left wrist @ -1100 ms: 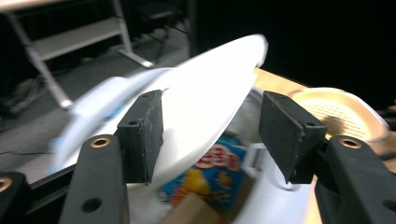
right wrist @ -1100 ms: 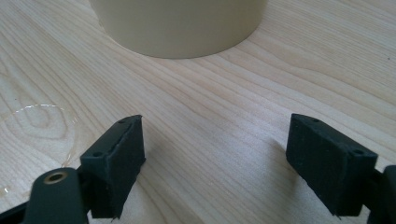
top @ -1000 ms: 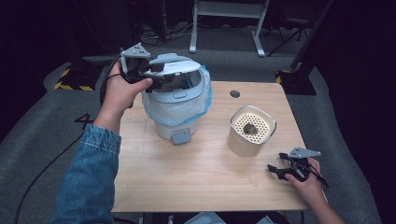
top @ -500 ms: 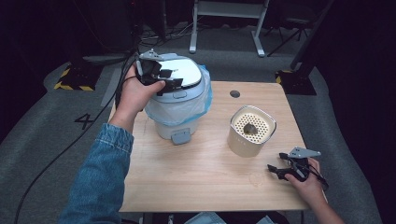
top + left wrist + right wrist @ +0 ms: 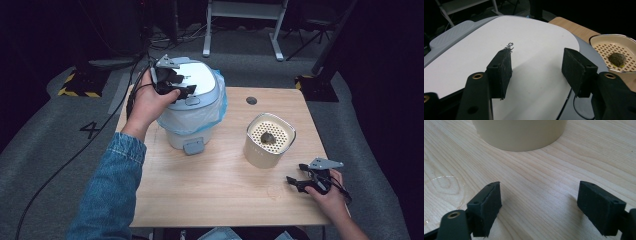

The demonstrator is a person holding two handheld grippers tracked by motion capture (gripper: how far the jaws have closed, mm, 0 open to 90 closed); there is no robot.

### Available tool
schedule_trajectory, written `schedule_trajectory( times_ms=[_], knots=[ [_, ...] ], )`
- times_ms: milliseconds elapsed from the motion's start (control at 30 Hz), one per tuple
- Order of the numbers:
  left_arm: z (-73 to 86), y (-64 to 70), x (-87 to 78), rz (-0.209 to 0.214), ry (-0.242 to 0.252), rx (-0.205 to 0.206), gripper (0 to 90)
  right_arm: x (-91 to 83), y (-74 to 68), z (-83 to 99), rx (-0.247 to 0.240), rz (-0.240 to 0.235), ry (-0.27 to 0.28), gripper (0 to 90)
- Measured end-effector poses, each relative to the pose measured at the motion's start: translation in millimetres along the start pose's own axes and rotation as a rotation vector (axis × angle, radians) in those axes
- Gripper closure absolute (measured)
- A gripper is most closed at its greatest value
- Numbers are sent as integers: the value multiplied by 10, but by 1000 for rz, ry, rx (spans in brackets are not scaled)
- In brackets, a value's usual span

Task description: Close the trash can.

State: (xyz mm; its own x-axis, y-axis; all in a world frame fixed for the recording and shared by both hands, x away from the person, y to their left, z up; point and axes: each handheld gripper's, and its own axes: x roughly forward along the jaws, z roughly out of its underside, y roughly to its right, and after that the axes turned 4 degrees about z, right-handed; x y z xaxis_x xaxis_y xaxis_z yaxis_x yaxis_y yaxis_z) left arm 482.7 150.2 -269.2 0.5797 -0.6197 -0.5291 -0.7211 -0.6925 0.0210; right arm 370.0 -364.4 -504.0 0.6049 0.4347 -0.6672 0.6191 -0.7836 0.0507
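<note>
A white and grey lidded bin (image 5: 192, 107) with a blue bag liner stands at the back left of the wooden table (image 5: 220, 190). My left gripper (image 5: 181, 91) hovers over its white lid (image 5: 529, 50), jaws open and empty. A cream perforated container (image 5: 270, 140) with a dark lump (image 5: 617, 59) on its insert stands right of the bin. My right gripper (image 5: 298, 183) rests low at the table's front right, open, pointing at the container's cream wall (image 5: 519, 132).
A grey pedal tab (image 5: 193, 146) sticks out at the bin's front. A round cable hole (image 5: 251, 100) sits at the table's back. A faint wet ring (image 5: 444, 187) marks the wood by the right gripper. Black cables trail on the floor at left.
My left gripper has moved right and forward from the bin's back left edge onto the top of the lid. The right gripper has stayed put.
</note>
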Motion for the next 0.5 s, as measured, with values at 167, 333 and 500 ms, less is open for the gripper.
schedule_trajectory(
  times_ms=[167,333,500],
  knots=[
    [9,53,24,-23,-18,34,446,0,0,0,-1,0,0,200],
    [25,57,24,-25,0,20,433,1,2,-1,-1,-1,0,200],
    [21,103,-61,54,83,-10,333,3,7,-2,-4,-5,0,200]
  ],
)
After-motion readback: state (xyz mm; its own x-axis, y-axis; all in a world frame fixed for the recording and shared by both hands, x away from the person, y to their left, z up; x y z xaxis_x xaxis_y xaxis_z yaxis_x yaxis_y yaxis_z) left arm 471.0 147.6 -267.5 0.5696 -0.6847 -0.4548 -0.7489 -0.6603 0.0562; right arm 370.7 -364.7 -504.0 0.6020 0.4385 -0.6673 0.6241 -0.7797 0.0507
